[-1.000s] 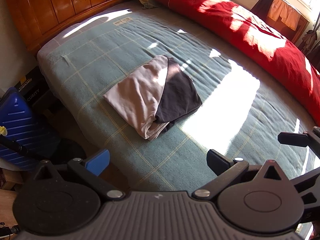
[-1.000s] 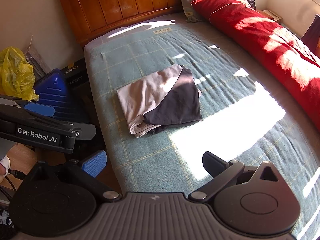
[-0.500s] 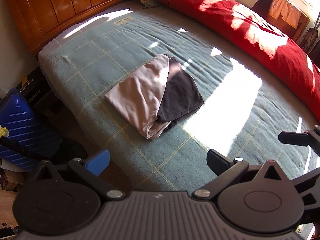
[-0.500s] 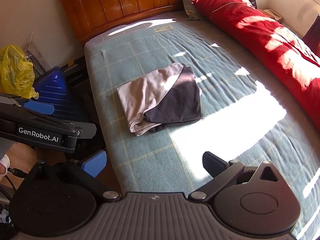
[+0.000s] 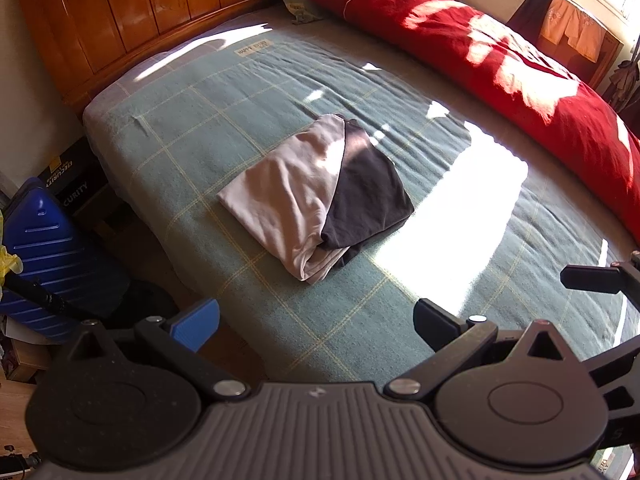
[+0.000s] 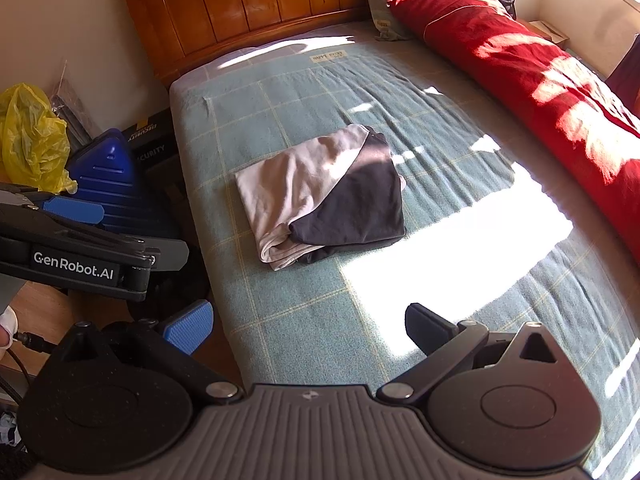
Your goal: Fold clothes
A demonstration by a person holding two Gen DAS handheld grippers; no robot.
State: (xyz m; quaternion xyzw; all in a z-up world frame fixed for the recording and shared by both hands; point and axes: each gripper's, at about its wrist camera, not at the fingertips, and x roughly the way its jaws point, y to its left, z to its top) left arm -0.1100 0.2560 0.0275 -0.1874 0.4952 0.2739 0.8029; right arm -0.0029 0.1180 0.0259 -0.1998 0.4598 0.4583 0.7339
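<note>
The grey-and-black folded cotton garment [image 5: 316, 196] lies at the middle of the green checked bed blanket [image 5: 240, 128], seemingly finished; my left tool [image 5: 316, 324] and right tool [image 6: 308, 322] hang wide open, empty, short of it.

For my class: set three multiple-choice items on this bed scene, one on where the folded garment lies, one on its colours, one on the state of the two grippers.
1. The folded garment lies on:
A the floor
B the green blanket
C the red duvet

2. Its colours:
A grey and black
B yellow and blue
C all red

3. The left gripper and right gripper are:
A both shut on cloth
B one open, one shut
C both open, empty

Answers: B, it rests on the checked blanket; A, a pale grey panel meets a black one; C, both jaws stand wide apart, short of the garment.
</note>
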